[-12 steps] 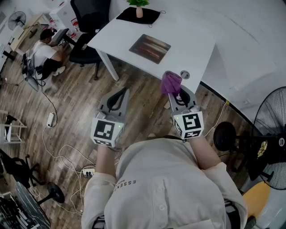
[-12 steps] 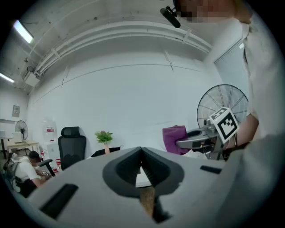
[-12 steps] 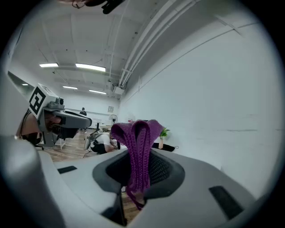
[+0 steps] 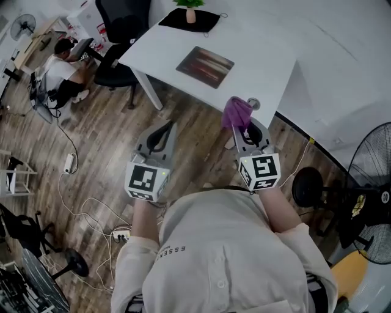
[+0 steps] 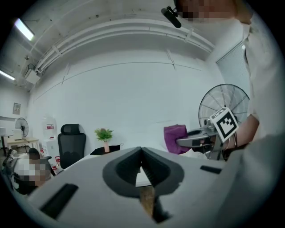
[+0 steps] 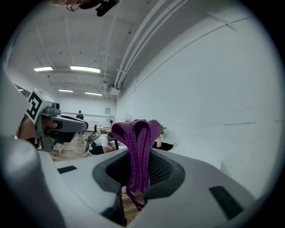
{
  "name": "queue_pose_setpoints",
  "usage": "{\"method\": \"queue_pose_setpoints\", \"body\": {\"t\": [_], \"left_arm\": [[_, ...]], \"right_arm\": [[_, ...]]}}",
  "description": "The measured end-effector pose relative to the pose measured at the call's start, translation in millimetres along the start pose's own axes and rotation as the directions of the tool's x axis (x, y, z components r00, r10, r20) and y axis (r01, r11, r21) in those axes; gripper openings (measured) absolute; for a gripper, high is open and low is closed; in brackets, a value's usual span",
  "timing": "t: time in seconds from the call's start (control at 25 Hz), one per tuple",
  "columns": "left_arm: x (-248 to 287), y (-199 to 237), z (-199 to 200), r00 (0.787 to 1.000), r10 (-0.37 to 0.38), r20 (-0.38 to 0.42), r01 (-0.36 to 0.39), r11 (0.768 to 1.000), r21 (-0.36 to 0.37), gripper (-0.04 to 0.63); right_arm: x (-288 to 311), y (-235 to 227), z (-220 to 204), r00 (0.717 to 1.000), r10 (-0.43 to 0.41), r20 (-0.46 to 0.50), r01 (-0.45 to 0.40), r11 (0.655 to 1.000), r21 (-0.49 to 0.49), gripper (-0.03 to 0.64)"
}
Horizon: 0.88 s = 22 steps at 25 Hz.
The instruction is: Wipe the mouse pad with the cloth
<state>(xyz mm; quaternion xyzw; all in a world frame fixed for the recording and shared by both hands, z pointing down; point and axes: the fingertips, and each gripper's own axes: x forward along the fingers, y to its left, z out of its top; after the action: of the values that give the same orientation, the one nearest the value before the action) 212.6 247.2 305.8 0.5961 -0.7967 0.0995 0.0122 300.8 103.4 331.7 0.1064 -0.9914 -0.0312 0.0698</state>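
The left gripper [image 4: 165, 127] hung at eleven o'clock over the floor [image 4: 91, 153], jaws pressed together on nothing, the mouse pad [image 4: 205, 66] lay at twelve on the white bench [image 4: 263, 55], and the right gripper [image 4: 245, 127] at one o'clock pinched the purple cloth [image 4: 235, 112].

Dark striped rectangular mouse pad [image 4: 205, 66] lies mid-way on the white rectangular table [image 4: 263, 55]. Far edge of table: small green potted plant [image 4: 190, 10] on a black mat [image 4: 204, 23]. Black office chair [image 4: 119, 36] stands at the table's left. Crumpled purple cloth [image 4: 236, 113] sits between the jaws of the right gripper [image 4: 245, 128], over the table's near corner. Left gripper [image 4: 162, 129] is to its left, over the wooden plank floor [image 4: 98, 140]. Black pedestal fan [image 4: 372, 202] stands at the right.
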Motion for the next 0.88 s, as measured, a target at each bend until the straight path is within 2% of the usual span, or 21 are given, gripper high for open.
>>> {"method": "queue_pose_setpoints", "body": {"t": [0.56,0.88], "left_arm": [[42.6,0.4,-12.6,0.997,-0.055,-0.053,0.055,0.998,0.008,0.002],[96.2,39.9,-28.2,0.993,-0.102,-0.054,0.102,0.995,0.004,0.002]], "right_arm": [[28.1,-33.5,-17.6,0.998,-0.027,-0.049,0.030,0.998,0.049,0.091],[85.2,-46.0,-26.2,0.996,-0.044,-0.078,0.047,0.998,0.045,0.089]]}}
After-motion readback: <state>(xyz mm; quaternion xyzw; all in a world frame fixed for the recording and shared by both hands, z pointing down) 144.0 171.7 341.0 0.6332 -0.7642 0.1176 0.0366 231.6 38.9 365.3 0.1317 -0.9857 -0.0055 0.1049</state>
